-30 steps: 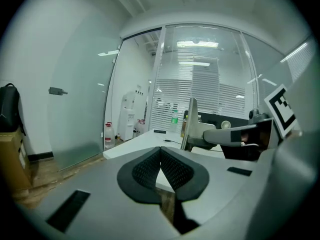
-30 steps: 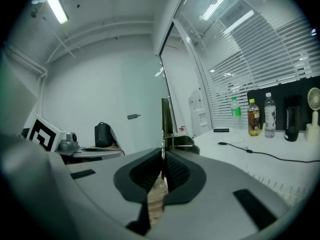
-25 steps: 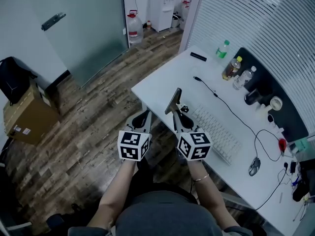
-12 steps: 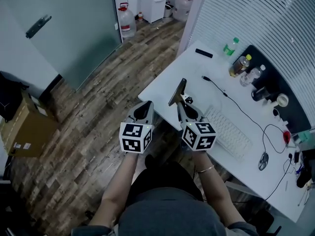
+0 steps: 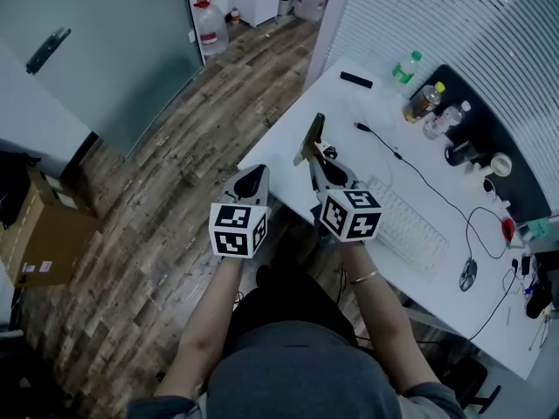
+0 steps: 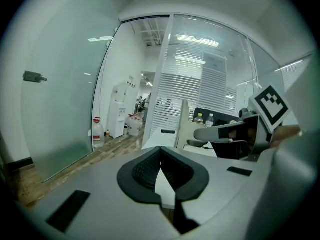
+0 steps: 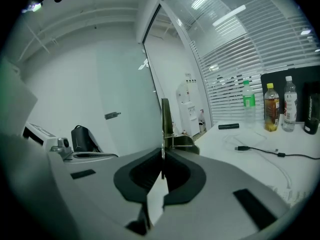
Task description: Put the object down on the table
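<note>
Crowding the white table [image 5: 349, 125] are a keyboard [image 5: 406, 230], a black cable [image 5: 421, 184], a mouse [image 5: 468, 274] and three bottles. The green bottle [image 5: 407, 66] looks empty, the yellow-capped bottle [image 5: 422, 103] holds amber drink, and the clear bottle [image 5: 441, 120] cannot be judged. The bare near corner lies under the right gripper [image 5: 316, 166], clamped on a thin flat panel [image 5: 310, 138] held upright. The left gripper [image 5: 253, 175] hangs over the wooden floor [image 5: 175, 173], jaws together and empty. Only the right gripper view shows the panel edge-on with a metal bracket [image 7: 176, 140].
</note>
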Tool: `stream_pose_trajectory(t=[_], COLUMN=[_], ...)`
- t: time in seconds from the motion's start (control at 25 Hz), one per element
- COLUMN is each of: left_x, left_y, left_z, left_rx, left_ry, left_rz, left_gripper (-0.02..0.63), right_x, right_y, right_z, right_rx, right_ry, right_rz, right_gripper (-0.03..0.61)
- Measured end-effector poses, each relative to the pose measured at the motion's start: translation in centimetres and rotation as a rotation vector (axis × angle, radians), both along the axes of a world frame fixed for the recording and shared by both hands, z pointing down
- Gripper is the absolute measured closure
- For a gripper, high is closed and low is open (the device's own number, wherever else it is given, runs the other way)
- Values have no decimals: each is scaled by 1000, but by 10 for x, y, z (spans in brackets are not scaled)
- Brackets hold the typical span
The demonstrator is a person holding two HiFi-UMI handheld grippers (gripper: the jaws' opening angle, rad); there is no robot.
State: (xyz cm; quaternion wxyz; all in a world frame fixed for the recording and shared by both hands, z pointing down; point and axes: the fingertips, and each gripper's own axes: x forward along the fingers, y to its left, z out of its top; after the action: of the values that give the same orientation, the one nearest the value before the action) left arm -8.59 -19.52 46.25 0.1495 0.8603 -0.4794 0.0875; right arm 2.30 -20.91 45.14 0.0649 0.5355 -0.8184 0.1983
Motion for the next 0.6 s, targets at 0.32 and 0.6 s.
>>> stream_pose_trajectory(t=[0.32,0.6], left_x=[4,10], left_y=[-25,-47], left_z=[7,19], left_rx=[-18,-47], left_ry=[-21,-36], left_rz=[2,-3], left_gripper=[591,591], right_x=[3,14], right_y=[-28,-54], right_z=[23,45], right_rx=[-97,-176], right_ry=[-107,-198], right_rz=[13,34], right_gripper=[572,572])
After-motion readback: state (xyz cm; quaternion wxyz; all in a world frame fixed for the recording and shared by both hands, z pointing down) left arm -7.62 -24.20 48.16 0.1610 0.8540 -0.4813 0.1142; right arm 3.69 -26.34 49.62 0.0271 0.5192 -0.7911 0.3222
